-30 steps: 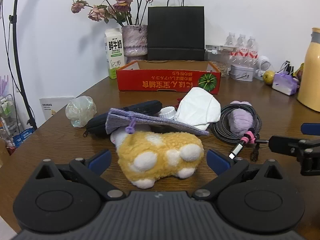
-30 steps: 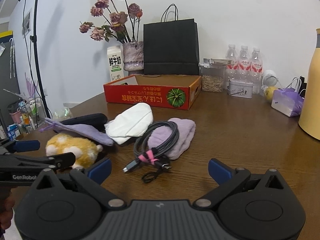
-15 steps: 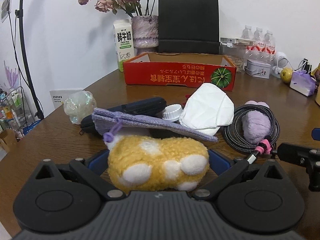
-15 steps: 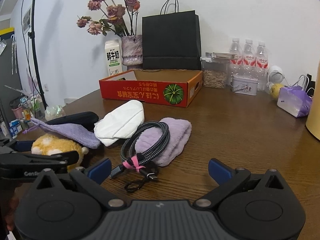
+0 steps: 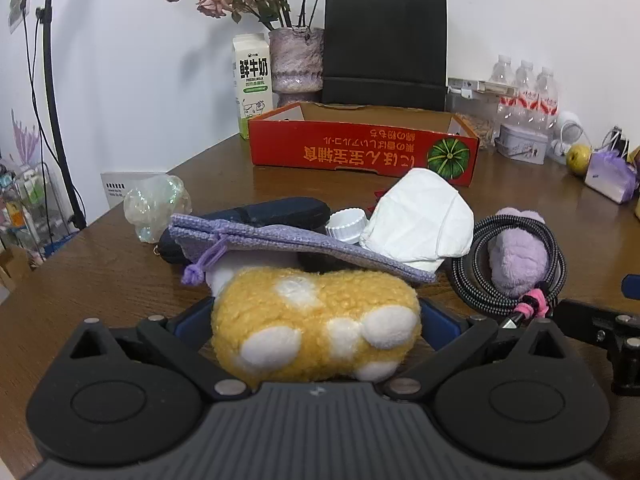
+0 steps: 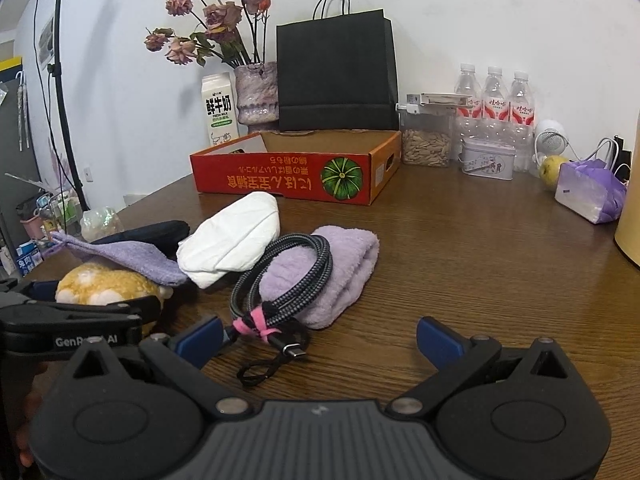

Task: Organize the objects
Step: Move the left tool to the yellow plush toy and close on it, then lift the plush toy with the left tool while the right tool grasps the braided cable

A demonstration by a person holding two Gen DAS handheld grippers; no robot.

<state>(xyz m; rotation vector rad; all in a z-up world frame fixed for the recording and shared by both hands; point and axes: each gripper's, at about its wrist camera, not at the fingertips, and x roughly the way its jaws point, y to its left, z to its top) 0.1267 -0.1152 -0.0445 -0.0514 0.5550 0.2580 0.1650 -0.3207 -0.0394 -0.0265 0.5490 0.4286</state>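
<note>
- Straddling the yellow plush toy (image 5: 316, 320) on the table (image 5: 100, 280), my left tongs (image 5: 316, 322) touch its sides; grip unconfirmed.
- My right tongs (image 6: 320, 336) gape, empty, by the cable (image 6: 280, 276).

A lived-in room of a home, judging by the clutter: a wooden tabletop (image 6: 480, 248) carried dried roses in a vase (image 6: 256, 92), a milk carton (image 6: 218, 108), a black paper shopping bag (image 6: 336, 76), bottled water (image 6: 494, 96) and a jar of seeds (image 6: 426, 140) along its far edge by a white wall, while a light stand (image 5: 52, 80) stood beyond the left edge.
</note>
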